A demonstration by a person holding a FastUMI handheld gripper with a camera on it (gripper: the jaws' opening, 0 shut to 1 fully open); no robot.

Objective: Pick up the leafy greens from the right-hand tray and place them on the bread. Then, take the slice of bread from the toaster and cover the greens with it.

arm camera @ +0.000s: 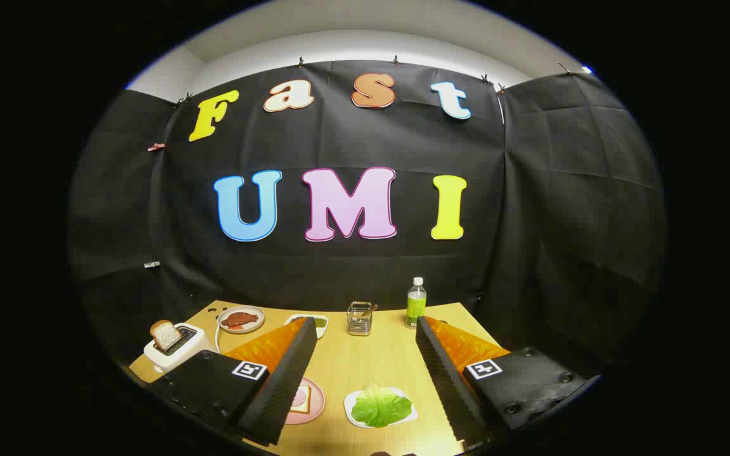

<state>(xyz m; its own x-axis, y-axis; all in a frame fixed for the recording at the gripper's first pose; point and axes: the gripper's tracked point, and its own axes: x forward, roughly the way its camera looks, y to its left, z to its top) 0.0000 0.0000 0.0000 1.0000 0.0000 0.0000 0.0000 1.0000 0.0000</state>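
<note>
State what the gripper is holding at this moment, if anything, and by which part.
Nothing is held. The gripper is open, its fingers spread wide above the table, with the leafy greens lying untouched on their white tray between them.

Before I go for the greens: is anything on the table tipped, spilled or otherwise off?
Nothing stands out. The leafy greens lie flat on their white tray between the open gripper fingers, the bread slice stands in the toaster, and the bottle and wire holder stand upright.
</note>
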